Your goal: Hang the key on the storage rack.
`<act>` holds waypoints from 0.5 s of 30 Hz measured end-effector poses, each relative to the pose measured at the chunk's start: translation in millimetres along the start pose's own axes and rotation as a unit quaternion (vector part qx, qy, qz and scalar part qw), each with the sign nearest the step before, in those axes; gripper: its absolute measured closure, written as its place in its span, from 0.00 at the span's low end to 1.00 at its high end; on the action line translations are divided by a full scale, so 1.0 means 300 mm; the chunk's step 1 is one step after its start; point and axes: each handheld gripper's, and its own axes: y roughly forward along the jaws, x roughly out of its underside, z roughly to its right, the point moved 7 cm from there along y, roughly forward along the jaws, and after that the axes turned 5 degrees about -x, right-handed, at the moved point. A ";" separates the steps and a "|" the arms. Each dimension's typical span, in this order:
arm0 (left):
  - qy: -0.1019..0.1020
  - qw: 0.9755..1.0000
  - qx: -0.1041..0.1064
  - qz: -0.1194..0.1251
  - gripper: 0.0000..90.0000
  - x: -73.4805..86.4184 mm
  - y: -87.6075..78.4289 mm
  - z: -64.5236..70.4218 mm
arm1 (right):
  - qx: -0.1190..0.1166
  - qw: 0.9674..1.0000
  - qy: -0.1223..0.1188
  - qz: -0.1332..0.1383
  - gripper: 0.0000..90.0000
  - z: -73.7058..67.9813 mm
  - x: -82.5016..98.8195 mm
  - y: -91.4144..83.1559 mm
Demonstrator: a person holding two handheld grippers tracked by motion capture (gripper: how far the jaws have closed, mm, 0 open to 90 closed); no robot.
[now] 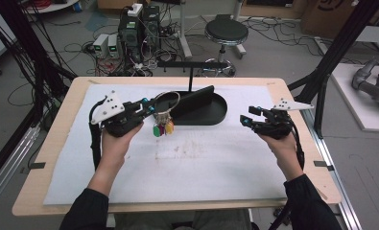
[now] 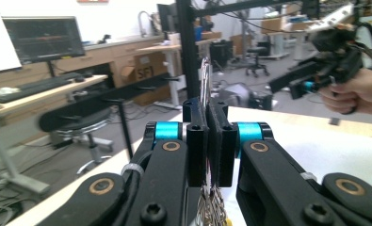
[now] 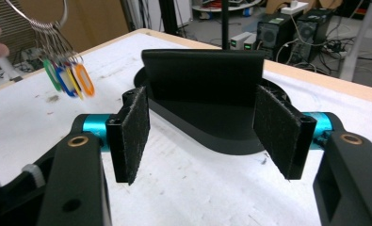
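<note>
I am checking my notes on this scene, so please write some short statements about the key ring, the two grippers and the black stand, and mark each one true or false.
1. The left gripper is shut on the key ring. True.
2. The right gripper holds the coloured tags. False: its jaws stand open with nothing between them.
3. The key ring lies flat on the white mat. False: it is held up above the mat, and the tags hang below it.
4. A black stand sits on the mat between the two grippers. True.
5. The tags are all red. False: green, yellow, orange and others show.

Shiny metal ring (image 1: 167, 101), seemingly plastic tags (image 1: 163, 128).
</note>
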 end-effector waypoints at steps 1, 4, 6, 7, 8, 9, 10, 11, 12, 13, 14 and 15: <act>0.001 1.000 -0.004 0.001 0.96 -0.004 -0.002 -0.008 | 0.001 1.000 0.003 -0.001 0.42 0.006 0.003 -0.001; 0.003 1.000 -0.021 0.001 0.96 -0.015 -0.005 -0.042 | 0.002 1.000 0.006 -0.002 0.42 0.012 0.006 -0.003; 0.005 1.000 -0.030 0.001 0.96 -0.020 -0.005 -0.059 | 0.003 1.000 0.008 -0.001 0.42 0.016 0.007 -0.003; 0.006 0.999 -0.035 0.002 0.96 -0.023 -0.004 -0.067 | 0.003 1.000 0.008 -0.001 0.42 0.017 0.008 -0.003; 0.008 0.999 -0.040 0.002 0.96 -0.025 -0.003 -0.074 | 0.003 1.000 0.008 -0.002 0.42 0.018 0.009 -0.003; 0.008 0.999 -0.044 0.003 0.96 -0.027 -0.001 -0.081 | 0.002 1.000 0.009 -0.004 0.42 0.019 0.010 -0.003; 0.009 0.999 -0.047 0.001 0.96 -0.027 0.000 -0.088 | 0.003 1.000 0.011 -0.004 0.42 0.020 0.010 -0.003; 0.010 0.999 -0.051 -0.001 0.96 -0.028 0.003 -0.096 | 0.004 1.000 0.011 -0.004 0.42 0.021 0.011 -0.003; 0.011 0.998 -0.054 -0.001 0.96 -0.029 0.006 -0.102 | 0.004 1.000 0.011 -0.005 0.42 0.023 0.011 -0.003; 0.012 0.998 -0.057 -0.002 0.96 -0.029 0.007 -0.107 | 0.004 1.000 0.011 -0.005 0.42 0.023 0.011 -0.003; 0.012 0.998 -0.060 -0.002 0.96 -0.029 0.010 -0.116 | 0.003 1.000 0.011 -0.004 0.42 0.023 0.011 -0.003; 0.011 0.998 -0.064 -0.003 0.96 -0.028 0.013 -0.122 | 0.004 1.000 0.011 -0.005 0.42 0.024 0.012 -0.003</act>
